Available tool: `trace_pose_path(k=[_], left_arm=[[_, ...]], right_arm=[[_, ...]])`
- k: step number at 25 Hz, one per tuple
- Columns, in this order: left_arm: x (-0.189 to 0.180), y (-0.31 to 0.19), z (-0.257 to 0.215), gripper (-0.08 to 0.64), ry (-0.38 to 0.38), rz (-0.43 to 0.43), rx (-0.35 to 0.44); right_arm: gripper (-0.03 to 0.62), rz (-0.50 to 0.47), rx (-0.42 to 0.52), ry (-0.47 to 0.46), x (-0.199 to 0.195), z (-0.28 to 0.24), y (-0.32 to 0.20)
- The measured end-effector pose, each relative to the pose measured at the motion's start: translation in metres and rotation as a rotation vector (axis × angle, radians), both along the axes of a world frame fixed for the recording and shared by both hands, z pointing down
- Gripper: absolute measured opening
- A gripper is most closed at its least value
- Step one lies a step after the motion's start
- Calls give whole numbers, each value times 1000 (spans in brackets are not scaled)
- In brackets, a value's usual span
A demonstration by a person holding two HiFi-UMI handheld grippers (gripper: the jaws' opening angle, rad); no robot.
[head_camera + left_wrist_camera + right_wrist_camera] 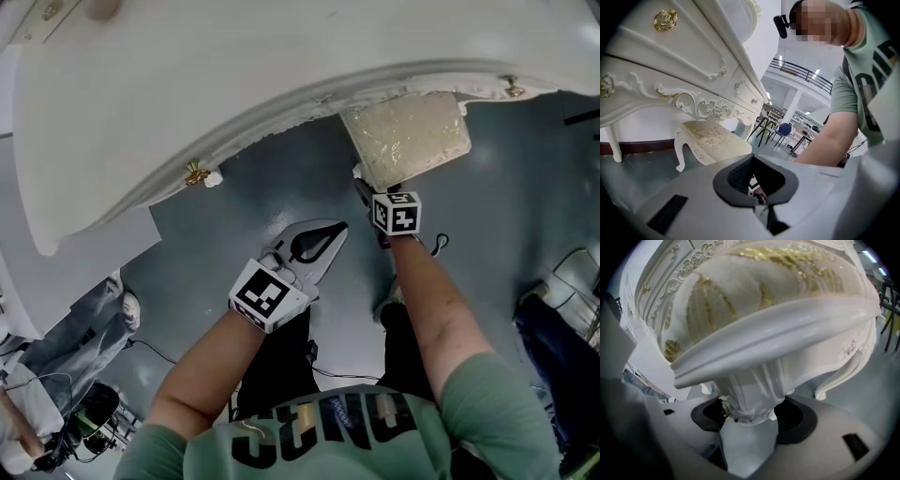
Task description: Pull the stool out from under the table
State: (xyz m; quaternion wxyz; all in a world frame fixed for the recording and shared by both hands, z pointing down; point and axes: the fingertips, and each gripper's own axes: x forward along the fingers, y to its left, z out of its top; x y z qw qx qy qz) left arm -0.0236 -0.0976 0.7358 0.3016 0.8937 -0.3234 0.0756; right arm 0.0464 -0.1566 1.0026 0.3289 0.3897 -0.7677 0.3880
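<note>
The white stool point(408, 136) with a cream and gold cushion stands on the grey floor, its far part under the white dressing table point(187, 84). My right gripper point(367, 188) is at the stool's near left corner. In the right gripper view its dark pads point(707, 414) sit on either side of the carved top of the stool leg point(752, 397), shut on it, with the cushion point(764, 296) above. My left gripper point(333, 230) hangs over bare floor to the left of the stool, jaws together and empty. The left gripper view shows the stool point(715, 138) ahead.
The table's curved edge with a gold knob point(196, 172) overhangs the floor on the left. Cables and gear point(89, 417) lie at the lower left beside another person point(56, 347). Dark equipment point(567, 319) stands at the right. Chairs point(780, 131) stand far behind the stool.
</note>
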Motion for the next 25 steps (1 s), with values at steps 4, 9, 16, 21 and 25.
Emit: trace_pose_path(k=[4,9,16,21,25], left_arm=[[8,20,-1,8,-1,26,8],[7,39,0,8,-1,70,34],[22,62,-6,8,-8,104,44],[33,69,-10,8,-9,116,46],[42,70,-11,8,-16,136,49]], right_arm=[[290,7,-4,2,9,0,32],[287,27,-2,6,11,4,66],[279,56,-32,-4,20,6,116],[265,88,-48,-12,25,6,146],[265,84,-55,-15,27,6,166]])
